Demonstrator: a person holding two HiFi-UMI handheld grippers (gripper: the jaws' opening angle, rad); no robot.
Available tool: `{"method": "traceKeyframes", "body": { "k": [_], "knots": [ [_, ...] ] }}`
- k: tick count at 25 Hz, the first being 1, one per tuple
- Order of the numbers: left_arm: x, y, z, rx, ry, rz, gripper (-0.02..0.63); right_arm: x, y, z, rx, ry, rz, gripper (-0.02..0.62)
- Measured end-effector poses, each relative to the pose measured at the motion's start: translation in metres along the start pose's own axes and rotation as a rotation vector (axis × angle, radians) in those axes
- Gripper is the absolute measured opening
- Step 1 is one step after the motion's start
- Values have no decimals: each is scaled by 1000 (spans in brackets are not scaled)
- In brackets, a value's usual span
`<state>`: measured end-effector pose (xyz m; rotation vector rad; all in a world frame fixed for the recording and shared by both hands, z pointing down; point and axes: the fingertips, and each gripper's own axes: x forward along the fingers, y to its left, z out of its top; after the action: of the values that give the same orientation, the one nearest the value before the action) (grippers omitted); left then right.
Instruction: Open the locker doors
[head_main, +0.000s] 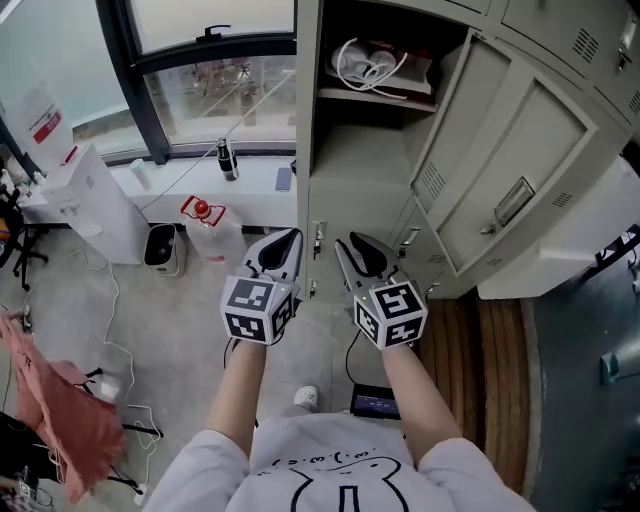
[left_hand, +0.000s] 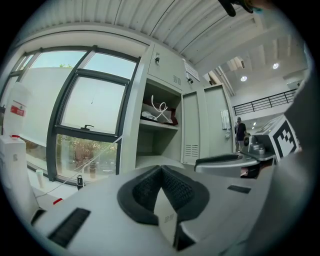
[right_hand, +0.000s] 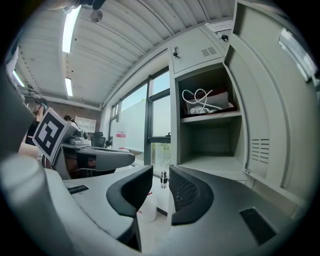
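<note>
– Grippers nearest the lens: how are they set?
– Pads of the left gripper (head_main: 286, 240) are seen pressed together on nothing. Those of the right gripper (head_main: 352, 243) are parted by a narrow gap, with nothing between.
– And the lockers?
– One upper door (head_main: 500, 170) is already swung wide to the right, and a white cable (head_main: 365, 62) is shown on the shelf inside. The closed lower door (head_main: 355, 205) lies just beyond both tips. Its upright latch (head_main: 318, 240) sits at the left edge and is judged nearer the left gripper.
– What is hard to make out?
– That lower door is steeply foreshortened and is caught by neither gripper view. Whether it is locked cannot be told.
</note>
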<state>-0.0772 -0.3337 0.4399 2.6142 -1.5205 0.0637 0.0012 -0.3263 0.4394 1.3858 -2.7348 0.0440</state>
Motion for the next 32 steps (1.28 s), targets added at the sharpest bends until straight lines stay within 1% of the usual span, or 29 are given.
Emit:
{"method": "traceKeyframes", "body": {
  "k": [2, 4, 6, 13, 21, 26, 32],
  "knots": [
    [5, 5, -11, -12, 15, 0, 28, 11, 1, -12, 0, 16, 5, 103],
    [11, 10, -21, -17, 27, -2, 28, 20, 0, -26, 5, 35, 7, 145],
    [17, 16, -29, -17, 36, -4, 28, 31, 1, -39, 10, 51, 10, 156],
    [31, 34, -64, -13, 47, -9, 28, 67, 2, -95, 18, 101, 18, 158],
    [45, 60, -107, -36, 75, 4, 28, 118, -9, -167, 47, 192, 17, 158],
    [47, 70, -121, -17, 98, 0, 28, 145, -25, -204, 94, 244, -12, 158],
    [51, 84, -131, 3, 123, 12, 28, 174, -40, -232, 82, 289, -41, 158]
  ]
}}
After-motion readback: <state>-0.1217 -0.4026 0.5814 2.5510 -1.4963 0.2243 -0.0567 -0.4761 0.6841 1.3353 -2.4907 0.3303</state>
